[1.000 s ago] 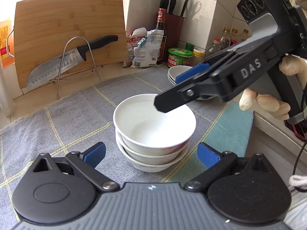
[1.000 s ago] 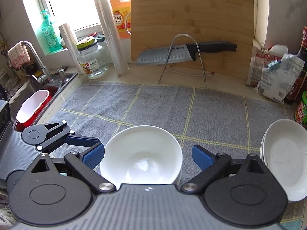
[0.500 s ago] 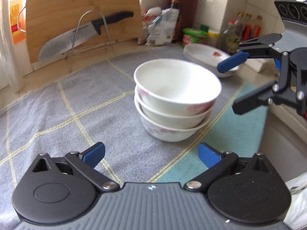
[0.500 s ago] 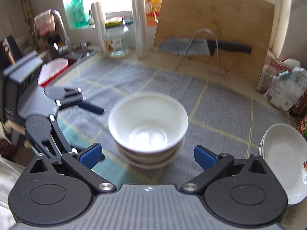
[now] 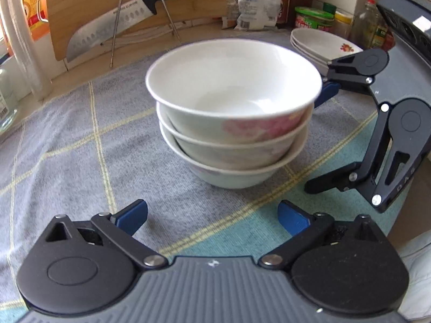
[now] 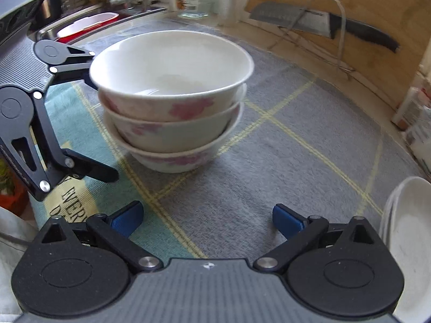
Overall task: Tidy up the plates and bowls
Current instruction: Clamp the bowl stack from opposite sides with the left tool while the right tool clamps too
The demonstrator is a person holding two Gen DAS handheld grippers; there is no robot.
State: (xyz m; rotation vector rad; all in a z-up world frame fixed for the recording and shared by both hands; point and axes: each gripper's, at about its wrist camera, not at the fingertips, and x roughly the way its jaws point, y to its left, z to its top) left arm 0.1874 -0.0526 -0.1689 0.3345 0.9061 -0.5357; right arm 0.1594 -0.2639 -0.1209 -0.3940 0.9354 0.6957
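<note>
Bowls, three white porcelain ones with pink flowers (image 5: pixel 231 123), sit nested just ahead of the left gripper (image 5: pixel 212 215) and the right gripper (image 6: pixel 206 215), both wide open and holding nothing. White shallow plates (image 5: pixel 320 44) are stacked beyond the right gripper's far side. Stacking looks done; any further move is unclear. The plate stack's count is hard to make out.
</note>
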